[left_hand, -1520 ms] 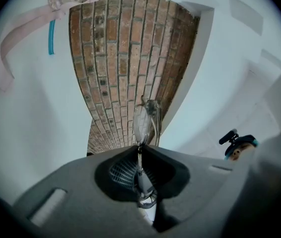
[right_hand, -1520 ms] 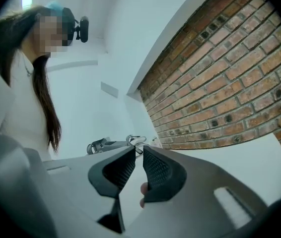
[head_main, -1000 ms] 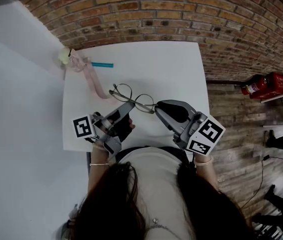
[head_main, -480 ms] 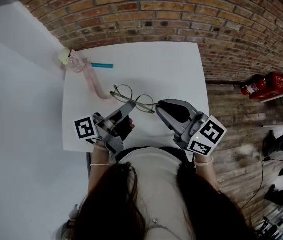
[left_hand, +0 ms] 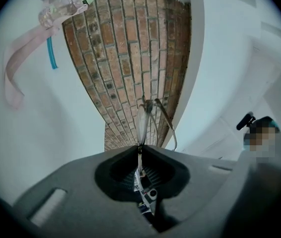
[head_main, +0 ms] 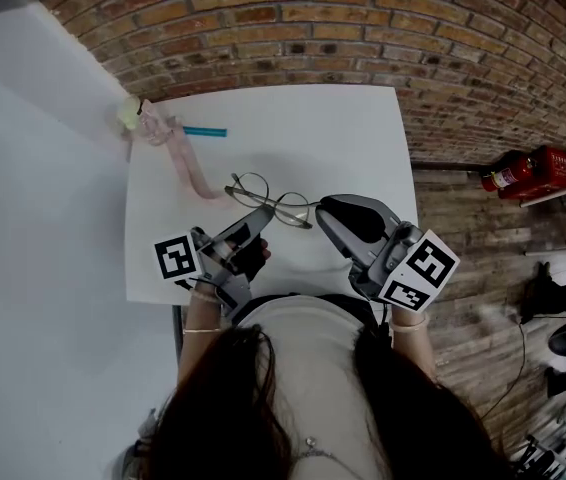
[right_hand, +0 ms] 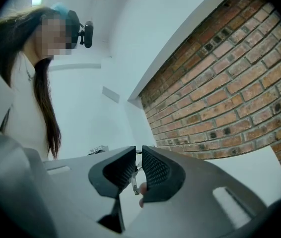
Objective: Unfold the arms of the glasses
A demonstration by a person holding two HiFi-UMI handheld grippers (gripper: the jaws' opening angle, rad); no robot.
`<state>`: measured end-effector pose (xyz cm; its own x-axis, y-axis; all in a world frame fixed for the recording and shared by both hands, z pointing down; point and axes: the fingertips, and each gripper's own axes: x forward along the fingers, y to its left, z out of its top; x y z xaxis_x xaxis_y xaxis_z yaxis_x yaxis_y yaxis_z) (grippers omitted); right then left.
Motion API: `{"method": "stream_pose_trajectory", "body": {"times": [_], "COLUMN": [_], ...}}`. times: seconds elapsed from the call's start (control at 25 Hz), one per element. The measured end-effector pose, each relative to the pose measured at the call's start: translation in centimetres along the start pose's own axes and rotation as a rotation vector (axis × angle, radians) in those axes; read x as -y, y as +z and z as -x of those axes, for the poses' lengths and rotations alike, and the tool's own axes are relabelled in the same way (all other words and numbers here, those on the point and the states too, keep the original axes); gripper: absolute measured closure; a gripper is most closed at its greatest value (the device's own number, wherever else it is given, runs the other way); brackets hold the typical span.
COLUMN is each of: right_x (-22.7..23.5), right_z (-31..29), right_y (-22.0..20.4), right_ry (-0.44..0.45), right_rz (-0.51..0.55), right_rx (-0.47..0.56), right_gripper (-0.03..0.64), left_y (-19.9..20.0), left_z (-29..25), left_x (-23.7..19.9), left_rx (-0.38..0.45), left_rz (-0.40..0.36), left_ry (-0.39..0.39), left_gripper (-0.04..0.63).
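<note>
**A:** How does the left gripper [left_hand: 140,148] stand?

**B:** Its jaws are pressed together on a thin metal part of the glasses [head_main: 250,187]. The wire runs straight down between the pads [left_hand: 153,175], with no gap on either side. In the left gripper view the lenses rise edge-on just above the jaw tips, and one slim arm curves off to their right.

**A:** And the right gripper [right_hand: 138,151]?

**B:** Its jaws are almost together, with only a narrow slit between the ribbed pads [right_hand: 156,170]. A thin piece of the metal frame sits in that slit, so this gripper is pinching the glasses too. In the head view its tips meet the right end of the frame, while the left gripper's tips meet the frame from below, near the left lens.

**A:** Where are the glasses, then?

**B:** They are stretched between the two grippers, over the near part of the white table [head_main: 313,138] and just in front of the person. The head view does not show whether they touch the tabletop.

**A:** What else is on the table?

**B:** A pink strap [head_main: 185,163] trails from the far left corner towards the glasses, ending near the left lens. A teal pen [head_main: 204,131] lies beside the strap's upper end, well apart from the grippers.

**A:** And beyond the table?

**B:** A brick wall [head_main: 363,28] runs along the far edge. A red fire extinguisher [head_main: 518,171] lies off to the right on the wooden floor [head_main: 463,268].
</note>
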<state>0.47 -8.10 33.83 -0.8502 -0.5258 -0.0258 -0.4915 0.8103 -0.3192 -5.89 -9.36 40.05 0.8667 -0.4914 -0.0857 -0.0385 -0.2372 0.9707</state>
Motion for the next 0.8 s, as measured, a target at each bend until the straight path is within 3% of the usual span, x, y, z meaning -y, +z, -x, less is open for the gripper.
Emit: {"method": "stream_pose_trajectory", "body": {"times": [0.8], "right_x": [0.6], "right_z": [0.4], "right_y": [2.0], "right_ry": [-0.006], "right_rz": [0.012], "right_rx": [0.041], "right_gripper": [0.572], "left_y": [-1.6], "left_z": [-0.6], "left_x": [-1.5], "left_rx": [-0.050], "left_rz": [-0.029], "left_ry": [0.112], "left_gripper": [0.573]}}
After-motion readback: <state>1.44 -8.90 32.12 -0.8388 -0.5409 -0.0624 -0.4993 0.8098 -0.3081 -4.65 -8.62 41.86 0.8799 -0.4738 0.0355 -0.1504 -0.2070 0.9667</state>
